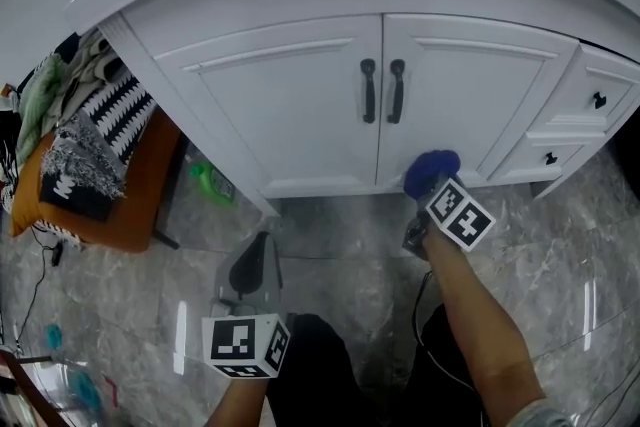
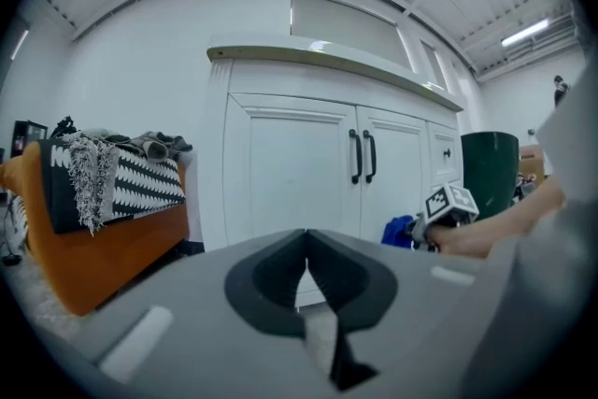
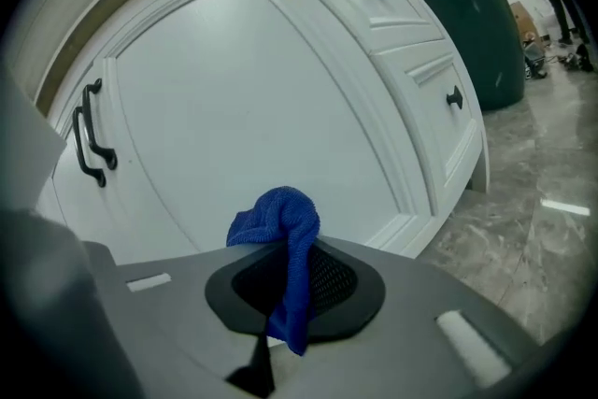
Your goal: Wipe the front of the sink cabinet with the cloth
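Observation:
The white sink cabinet (image 1: pixel 300 105) has two doors with dark handles (image 1: pixel 383 91) in the middle. My right gripper (image 3: pixel 291 280) is shut on a blue cloth (image 3: pixel 283 243). In the head view the cloth (image 1: pixel 430 171) is bunched against the lower part of the right door (image 3: pixel 243 135), near its bottom rail. My left gripper (image 2: pixel 306 274) is shut with nothing between its jaws. It hangs low over the floor, well back from the cabinet front (image 2: pixel 308 173); the head view shows its marker cube (image 1: pixel 246 345).
An orange seat (image 1: pixel 120 185) piled with patterned clothes (image 1: pixel 95 115) stands left of the cabinet. Small drawers (image 1: pixel 590 105) with dark knobs sit right of the doors. A green item (image 1: pixel 212 183) lies on the marble floor (image 1: pixel 340 255). A dark green bin (image 3: pixel 476 23) stands right.

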Demonstrator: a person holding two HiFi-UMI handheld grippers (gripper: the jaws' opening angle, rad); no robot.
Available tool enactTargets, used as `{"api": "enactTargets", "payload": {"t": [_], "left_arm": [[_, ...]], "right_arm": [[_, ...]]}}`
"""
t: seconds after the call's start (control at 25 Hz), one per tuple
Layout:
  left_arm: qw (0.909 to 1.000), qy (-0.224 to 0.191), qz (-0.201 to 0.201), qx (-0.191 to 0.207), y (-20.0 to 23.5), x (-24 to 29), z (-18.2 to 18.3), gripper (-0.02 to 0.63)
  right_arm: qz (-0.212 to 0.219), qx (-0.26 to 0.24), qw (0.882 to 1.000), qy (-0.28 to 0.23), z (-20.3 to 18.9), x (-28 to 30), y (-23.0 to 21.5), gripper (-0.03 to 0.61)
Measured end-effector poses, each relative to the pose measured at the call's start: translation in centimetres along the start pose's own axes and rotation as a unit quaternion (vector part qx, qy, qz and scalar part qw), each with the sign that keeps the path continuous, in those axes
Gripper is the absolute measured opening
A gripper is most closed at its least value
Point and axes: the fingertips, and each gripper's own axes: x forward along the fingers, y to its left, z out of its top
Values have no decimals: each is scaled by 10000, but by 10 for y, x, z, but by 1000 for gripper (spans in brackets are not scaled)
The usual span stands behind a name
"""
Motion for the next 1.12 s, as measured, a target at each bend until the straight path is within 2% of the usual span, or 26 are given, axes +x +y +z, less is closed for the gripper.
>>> {"api": "enactTargets", "payload": {"t": [0.24, 0.4, 0.52, 0.8, 0.96, 1.12], "left_arm": [[9998, 2, 153, -101, 24, -13, -8, 11], [9994, -22, 273, -200, 43, -24, -13, 11], [9989, 8, 379, -274, 60, -32, -21, 11], [9974, 83, 644, -324, 92, -52, -34, 11], [9958, 68, 846, -347, 115, -66, -33, 11], [9942, 70, 1017, -352, 134, -80, -36, 11]], "right_arm": [[369, -175, 9988, 284, -37, 2, 52, 29], [179, 80, 9997, 128, -47, 0, 63, 29], [131, 86, 9999, -5, -53, -1, 70, 31], [800, -357, 9951, 469, -100, 7, 146, 31], [1304, -698, 9858, 793, -128, 8, 192, 31], [1598, -703, 9783, 1119, -151, 11, 230, 31]]}}
